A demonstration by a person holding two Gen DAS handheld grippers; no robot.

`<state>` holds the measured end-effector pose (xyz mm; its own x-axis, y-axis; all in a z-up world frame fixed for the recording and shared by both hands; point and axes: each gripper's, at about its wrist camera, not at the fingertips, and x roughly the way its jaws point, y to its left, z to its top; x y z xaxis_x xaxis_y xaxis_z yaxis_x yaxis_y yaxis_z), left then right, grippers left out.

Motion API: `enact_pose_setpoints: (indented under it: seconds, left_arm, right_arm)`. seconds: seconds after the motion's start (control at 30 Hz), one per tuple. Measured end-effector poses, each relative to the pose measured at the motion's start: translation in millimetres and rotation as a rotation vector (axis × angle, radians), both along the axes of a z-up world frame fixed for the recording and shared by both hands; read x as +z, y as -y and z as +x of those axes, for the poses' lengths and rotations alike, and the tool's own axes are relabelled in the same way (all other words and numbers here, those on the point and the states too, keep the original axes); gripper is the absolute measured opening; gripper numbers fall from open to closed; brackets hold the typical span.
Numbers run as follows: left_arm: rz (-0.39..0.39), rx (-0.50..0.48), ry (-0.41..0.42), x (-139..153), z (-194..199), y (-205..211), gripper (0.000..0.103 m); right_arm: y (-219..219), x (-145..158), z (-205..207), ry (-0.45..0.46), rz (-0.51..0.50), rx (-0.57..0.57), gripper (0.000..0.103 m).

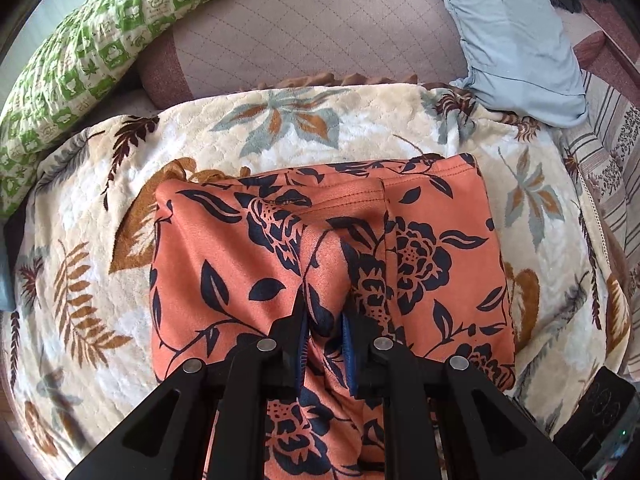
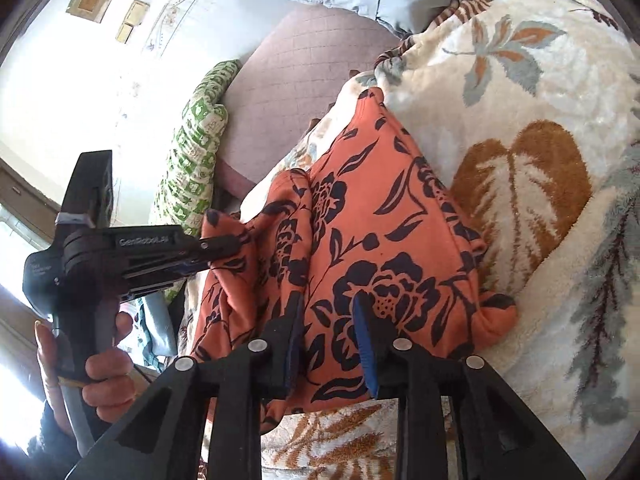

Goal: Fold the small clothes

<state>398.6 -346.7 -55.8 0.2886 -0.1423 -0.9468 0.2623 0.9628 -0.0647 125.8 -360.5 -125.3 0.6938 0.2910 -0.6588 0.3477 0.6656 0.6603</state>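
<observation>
An orange garment with dark blue flowers [image 1: 224, 264] lies partly folded on a cream blanket with a leaf pattern [image 1: 100, 240]. My left gripper [image 1: 325, 320] is shut on a raised ridge of this cloth, which is pinched between its blue pads. In the right wrist view the left gripper [image 2: 234, 245] lifts a fold at the garment's [image 2: 384, 208] left side, with a hand [image 2: 104, 368] around its handle. My right gripper [image 2: 328, 320] stands open just over the near end of the garment. Its blue pads are apart and the cloth lies flat under the gap.
A green patterned pillow [image 1: 80, 52] lies at the far left and a light blue pillow [image 1: 516, 40] at the far right, on a mauve quilted sheet [image 1: 312, 28]. Striped bedding [image 1: 612, 168] runs along the right edge. A black device [image 1: 600, 420] sits at the near right.
</observation>
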Motion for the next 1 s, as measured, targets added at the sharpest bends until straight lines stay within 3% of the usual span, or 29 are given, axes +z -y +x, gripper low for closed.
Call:
enact_pose_setpoints:
  seconds: [0.13, 0.2, 0.37, 0.5, 0.6, 0.8, 0.93, 1.0]
  left_arm:
    - [-0.080, 0.045, -0.022, 14.6, 1.1, -27.7, 0.017]
    - [-0.129, 0.089, -0.041, 17.9, 7.6, -51.3, 0.019]
    - [-0.202, 0.206, -0.075, 9.4, 22.4, -111.1, 0.026]
    - [-0.422, 0.254, -0.109, 6.1, 24.6, -149.9, 0.026]
    - [-0.552, 0.234, -0.126, 10.4, 27.0, -160.0, 0.027]
    - [-0.451, 0.154, -0.122, 11.1, 36.6, -138.6, 0.036]
    - [-0.269, 0.117, -0.081, 9.4, 47.8, -120.6, 0.036]
    - [-0.241, 0.131, -0.045, 9.8, 51.6, -129.1, 0.036]
  right_arm:
    - [0.4, 4.0, 3.7, 0.006, -0.024, -0.002, 0.036]
    - [-1.7, 2.5, 10.2, -0.006, -0.024, 0.018, 0.053]
    - [-10.2, 3.0, 20.3, 0.001, -0.021, 0.043, 0.054]
    - [-21.4, 7.4, 27.7, 0.037, -0.019, 0.096, 0.056]
    - [-27.8, 8.1, 31.5, 0.040, -0.039, 0.107, 0.058]
    - [-31.3, 5.4, 33.1, 0.031, -0.023, 0.121, 0.059]
    - [-31.3, 1.6, 33.9, 0.025, 0.013, 0.136, 0.061]
    - [-28.2, -1.4, 34.0, 0.016, 0.030, 0.132, 0.061]
